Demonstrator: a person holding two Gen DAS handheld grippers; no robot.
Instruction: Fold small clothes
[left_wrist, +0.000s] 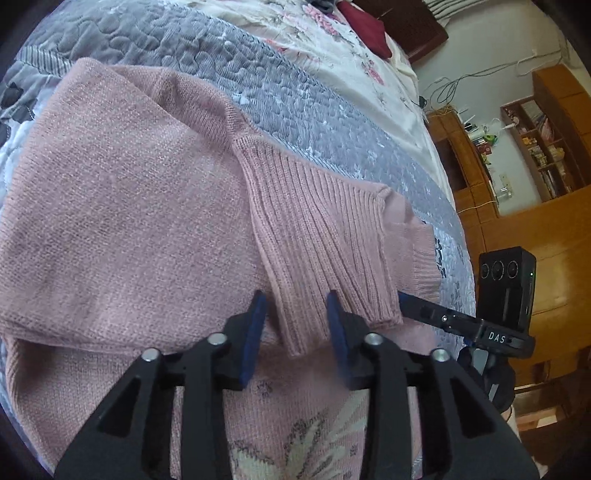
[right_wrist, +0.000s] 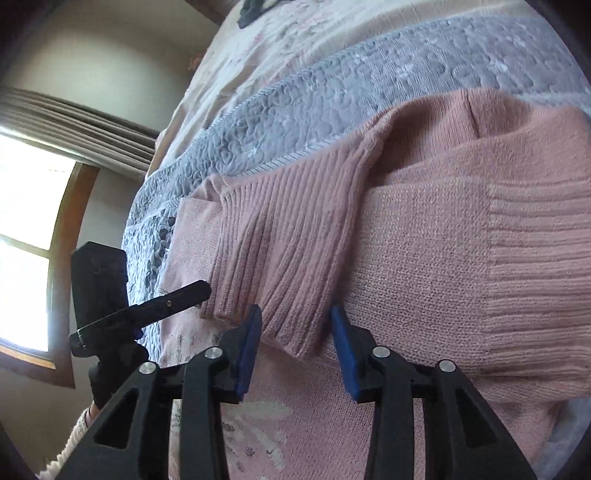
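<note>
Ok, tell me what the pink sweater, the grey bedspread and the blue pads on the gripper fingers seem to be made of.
Sweater: soft matte knit, probably wool or acrylic; stitch rows and ribbed cuffs show.
Bedspread: quilted fabric with a slight sheen; puffy stitched pebble pattern.
Pads: likely foam or rubber, matte; thick, with a rough grainy surface.

**Bed with quilt, sheet and sweater**

The bed (left_wrist: 369, 74) carries a grey quilt (left_wrist: 280, 96) with a pebbled stitch pattern, spread across its near part. Beyond the quilt lies a cream floral sheet (left_wrist: 314, 40). A pink sweater (left_wrist: 129, 206) lies directly on the quilt, its sleeves folded across the body, one ribbed cuff (left_wrist: 314, 236) on top. At the far end of the bed sit a dark red cloth (left_wrist: 365, 26) and a small dark item (right_wrist: 251, 11), too blurred to identify.
</note>
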